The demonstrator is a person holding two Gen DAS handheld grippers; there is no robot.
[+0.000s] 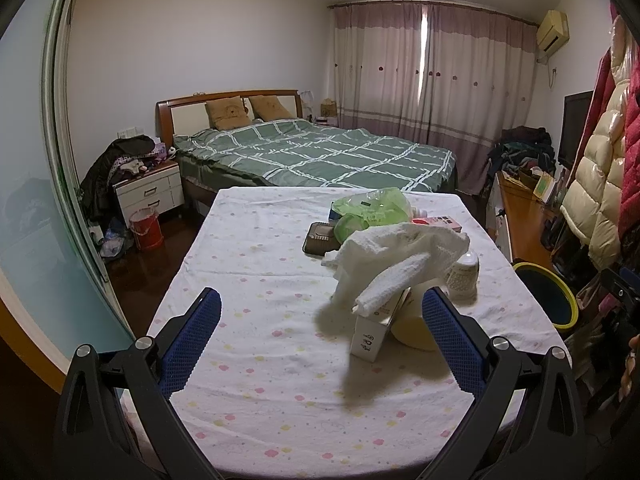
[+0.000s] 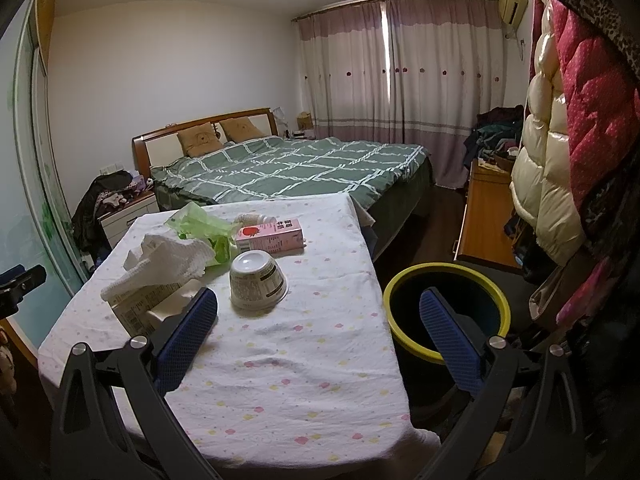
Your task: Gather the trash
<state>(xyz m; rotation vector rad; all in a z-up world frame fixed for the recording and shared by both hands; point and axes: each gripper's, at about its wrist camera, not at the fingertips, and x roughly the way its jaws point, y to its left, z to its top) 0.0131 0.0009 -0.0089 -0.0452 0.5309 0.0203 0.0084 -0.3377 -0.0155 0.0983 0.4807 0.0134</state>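
Trash lies on a table with a flowered white cloth [image 1: 260, 280] [image 2: 312, 360]: a white paper towel [image 1: 396, 256] [image 2: 168, 260] draped over a white carton [image 1: 374, 328] [image 2: 136, 312], an upturned white cup [image 2: 258, 280] [image 1: 464, 276], a pink carton [image 2: 270, 238] [image 1: 438, 222], a green plastic bag [image 1: 372, 210] [image 2: 200, 224], and a dark flat box [image 1: 320, 238]. A black bin with a yellow rim [image 2: 444, 312] [image 1: 546, 296] stands right of the table. My left gripper [image 1: 320, 320] is open and empty before the carton. My right gripper [image 2: 318, 320] is open and empty over the table's right edge.
A bed with a green checked cover [image 1: 320, 156] [image 2: 288, 168] stands beyond the table. Coats [image 2: 560, 140] hang at the right over a wooden cabinet [image 2: 486, 212]. A nightstand [image 1: 148, 192] and a red bucket [image 1: 146, 228] stand at the left.
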